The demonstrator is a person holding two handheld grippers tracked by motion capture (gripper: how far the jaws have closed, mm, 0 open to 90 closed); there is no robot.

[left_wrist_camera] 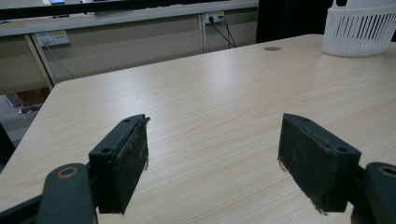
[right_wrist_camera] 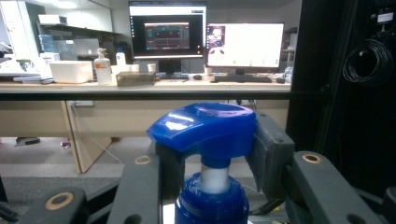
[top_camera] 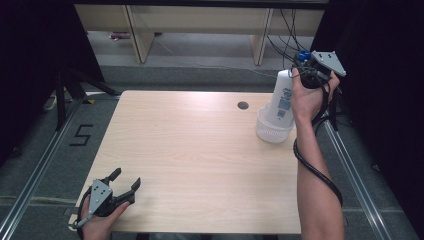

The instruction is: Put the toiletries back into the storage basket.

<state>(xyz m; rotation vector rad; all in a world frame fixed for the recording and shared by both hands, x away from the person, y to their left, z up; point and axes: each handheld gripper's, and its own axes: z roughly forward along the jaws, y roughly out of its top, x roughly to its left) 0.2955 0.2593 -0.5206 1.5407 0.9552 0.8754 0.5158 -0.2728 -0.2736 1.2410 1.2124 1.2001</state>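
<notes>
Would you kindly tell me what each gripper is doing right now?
Left gripper: open, empty.
Right gripper: shut on the pump bottle, at its blue pump head.

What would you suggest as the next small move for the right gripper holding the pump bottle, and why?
Probably lower it a little. The right gripper is clamped at the blue pump head of the white bottle, whose base already sits inside the white basket. The left gripper rests open near the table's corner.
</notes>
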